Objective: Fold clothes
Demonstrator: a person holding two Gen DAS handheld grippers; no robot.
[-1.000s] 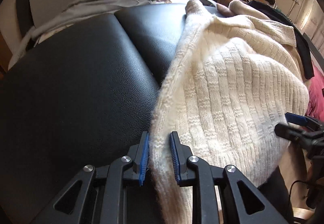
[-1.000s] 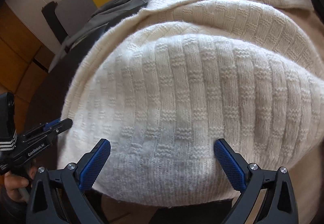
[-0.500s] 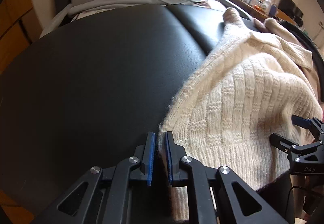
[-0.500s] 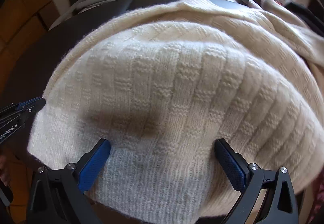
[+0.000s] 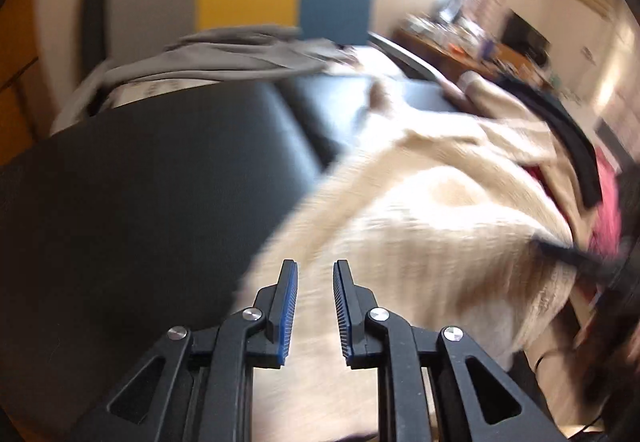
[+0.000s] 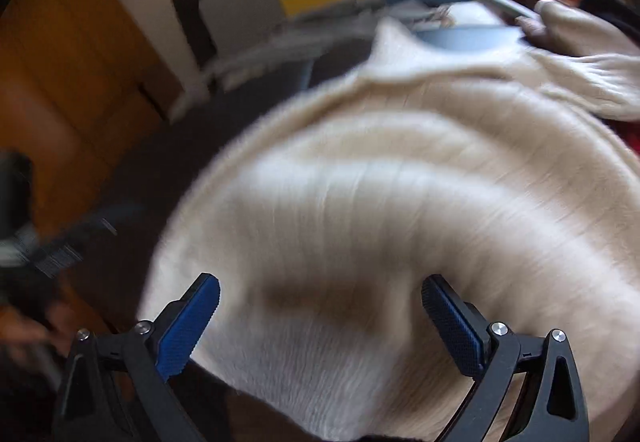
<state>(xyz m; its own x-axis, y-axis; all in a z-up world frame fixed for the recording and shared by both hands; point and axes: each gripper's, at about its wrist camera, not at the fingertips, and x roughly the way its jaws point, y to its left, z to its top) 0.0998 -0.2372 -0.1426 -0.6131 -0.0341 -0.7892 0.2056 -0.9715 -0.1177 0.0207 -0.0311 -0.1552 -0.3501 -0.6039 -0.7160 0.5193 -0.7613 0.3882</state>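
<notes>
Sweater is lying beneath both tongs: left tongs opening, right tongs spread; grey garment behind.

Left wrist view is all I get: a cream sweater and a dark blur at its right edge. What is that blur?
Observer: That is the right gripper. Its own camera shows its jaws wide apart over the sweater, with neither pad pressing on it.
Operator: Is somebody holding these tools? I see no one.
Observer: Yes. The right wrist view catches a blurred hand at its lower left edge.
</notes>
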